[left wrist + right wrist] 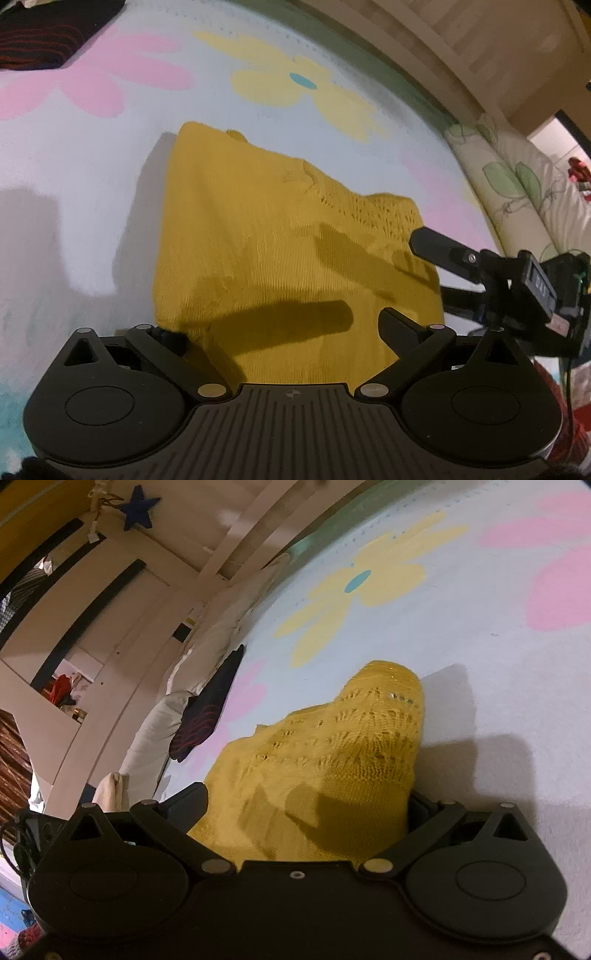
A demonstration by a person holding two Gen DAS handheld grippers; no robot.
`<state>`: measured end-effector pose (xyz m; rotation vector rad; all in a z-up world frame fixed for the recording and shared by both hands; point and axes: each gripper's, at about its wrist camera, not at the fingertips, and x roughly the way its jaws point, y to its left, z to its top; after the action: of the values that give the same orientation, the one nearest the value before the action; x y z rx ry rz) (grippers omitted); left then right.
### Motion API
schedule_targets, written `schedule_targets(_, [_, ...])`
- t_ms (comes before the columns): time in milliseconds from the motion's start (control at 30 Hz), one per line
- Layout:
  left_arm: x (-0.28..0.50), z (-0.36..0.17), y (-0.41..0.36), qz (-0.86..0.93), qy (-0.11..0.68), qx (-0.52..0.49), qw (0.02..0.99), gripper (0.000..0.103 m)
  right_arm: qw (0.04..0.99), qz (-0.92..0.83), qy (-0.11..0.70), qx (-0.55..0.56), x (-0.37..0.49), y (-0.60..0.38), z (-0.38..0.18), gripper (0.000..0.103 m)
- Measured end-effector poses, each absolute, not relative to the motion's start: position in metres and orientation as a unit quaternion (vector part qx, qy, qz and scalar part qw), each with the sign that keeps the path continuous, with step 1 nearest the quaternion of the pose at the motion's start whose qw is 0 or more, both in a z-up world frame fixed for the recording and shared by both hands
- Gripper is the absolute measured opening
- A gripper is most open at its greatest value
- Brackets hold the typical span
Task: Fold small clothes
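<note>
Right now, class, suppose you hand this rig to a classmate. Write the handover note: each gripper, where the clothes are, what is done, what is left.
Left gripper: open, fingers spread over the near edge of the yellow knit garment, gripping nothing.
Right gripper: open, straddling the garment's lacy end; whether it pinches fabric cannot be told.
The garment lies bunched on the flowered blanket. A dark red-striped garment sits at the blanket's far edge, looking already folded.
Done: at most a partial fold of the yellow one.
Left: finish folding it flat and set it aside.

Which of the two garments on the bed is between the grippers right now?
The mustard-yellow knitted garment; the dark red-striped folded one lies far off, untouched.
</note>
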<state>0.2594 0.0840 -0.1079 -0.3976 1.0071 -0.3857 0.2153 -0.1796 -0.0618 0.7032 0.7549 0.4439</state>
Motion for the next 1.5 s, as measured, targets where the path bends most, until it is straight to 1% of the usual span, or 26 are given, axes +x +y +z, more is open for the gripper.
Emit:
schedule_targets(133, [0.262,-0.107,0.078,-0.172,0.469,-0.181,0.847,0.1,0.848,0.204,0.35,0.341,0.214,-0.18,-0.063,0.103])
schedule_targets(167, [0.263,-0.106,0.077,-0.169,0.47,-0.18,0.847,0.096,0.848,0.203,0.352,0.34,0.214,-0.18,-0.062,0.103])
schedule_targets(200, [0.263,-0.105,0.076,-0.166,0.47,-0.18,0.848,0.089,0.848,0.203,0.355,0.338,0.214,-0.178,-0.062,0.103])
schedule_targets(233, [0.264,-0.104,0.076,-0.16,0.472,-0.178,0.849,0.074,0.847,0.204,0.356,0.337,0.214,-0.178,-0.061,0.101])
schedule_targets(267, [0.265,-0.104,0.077,-0.154,0.472,-0.176,0.85,0.056,0.846,0.206,0.357,0.338,0.214,-0.178,-0.061,0.097])
schedule_targets(300, [0.264,-0.103,0.078,-0.144,0.47,-0.173,0.853,0.047,0.843,0.208,0.361,0.341,0.214,-0.178,-0.062,0.078])
schedule_targets(333, [0.263,-0.103,0.079,-0.14,0.466,-0.177,0.855,0.036,0.843,0.201,0.365,0.34,0.215,-0.178,-0.062,0.056])
schedule_targets(367, [0.262,-0.102,0.081,-0.147,0.461,-0.187,0.855,0.028,0.844,0.186,0.373,0.338,0.215,-0.179,-0.063,0.046])
schedule_targets(400, [0.26,-0.099,0.082,-0.146,0.457,-0.19,0.857,0.026,0.841,0.182,0.376,0.344,0.214,-0.18,-0.064,0.044])
schedule_targets(467, [0.257,-0.091,0.08,-0.145,0.452,-0.184,0.86,0.024,0.843,0.175,0.375,0.343,0.212,-0.181,-0.061,0.043])
schedule_targets(600, [0.247,-0.071,0.072,-0.164,0.435,-0.182,0.867,0.023,0.846,0.172,0.376,0.337,0.206,-0.176,-0.039,0.04])
schedule_targets(800, [0.213,-0.039,0.068,-0.206,0.422,-0.178,0.865,0.023,0.86,0.184,0.378,0.29,0.175,-0.16,0.013,0.039])
schedule_targets(967, [0.171,-0.014,0.064,-0.231,0.403,-0.164,0.87,0.023,0.858,0.183,0.352,0.327,0.122,-0.162,0.04,0.039])
schedule_targets(1100, [0.128,-0.006,0.061,-0.244,0.398,-0.157,0.87,0.023,0.856,0.188,0.342,0.338,0.081,-0.158,0.047,0.039])
schedule_targets(1233, [0.09,-0.013,0.058,-0.24,0.393,-0.149,0.875,0.023,0.852,0.196,0.343,0.343,0.049,-0.148,0.045,0.039])
schedule_targets(1400, [0.066,-0.025,0.057,-0.238,0.39,-0.139,0.879,0.023,0.843,0.208,0.355,0.346,0.029,-0.136,0.033,0.039])
schedule_targets(1500, [0.057,-0.023,0.058,-0.239,0.383,-0.131,0.883,0.023,0.84,0.216,0.356,0.348,0.02,-0.133,0.029,0.04])
